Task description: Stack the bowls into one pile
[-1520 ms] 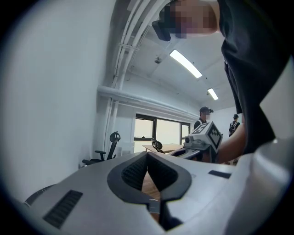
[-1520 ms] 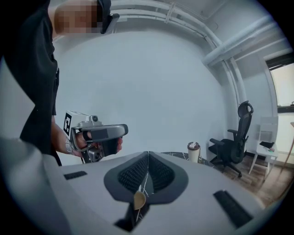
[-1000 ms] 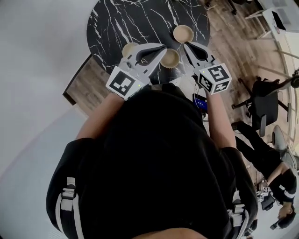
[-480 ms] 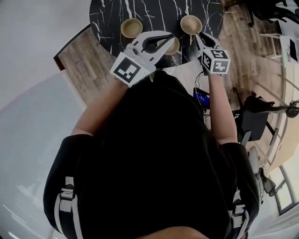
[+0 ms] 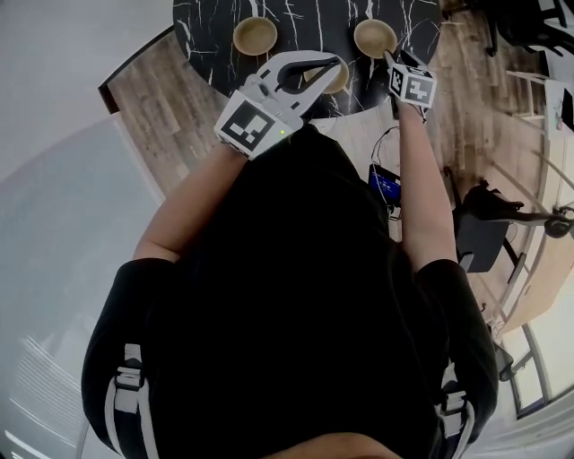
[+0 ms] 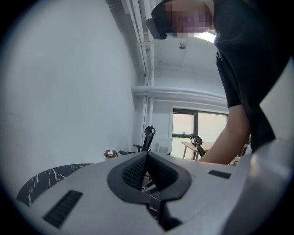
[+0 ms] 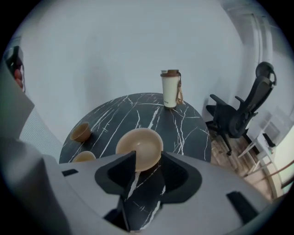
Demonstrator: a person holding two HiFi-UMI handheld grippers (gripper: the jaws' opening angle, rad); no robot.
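I am aiming the right gripper (image 7: 148,156), jaws just opening and empty, at the nearest bowl (image 7: 140,146), left gripper (image 6: 147,158) clenched on nothing, the other two bowls (image 7: 81,131) (image 7: 84,157) sitting apart on the marble table (image 7: 183,128), nothing stacked.

The left gripper (image 6: 147,155) hangs nearly level at the near edge of the table (image 5: 300,22), jaws pressed together and empty. The right gripper (image 7: 148,156) tilts steeply down over that table, its jaws just opened wide with nothing between them. Both forearms (image 5: 421,206) reach forward.

Office — swivel chairs (image 7: 236,117), marble table (image 7: 183,124)
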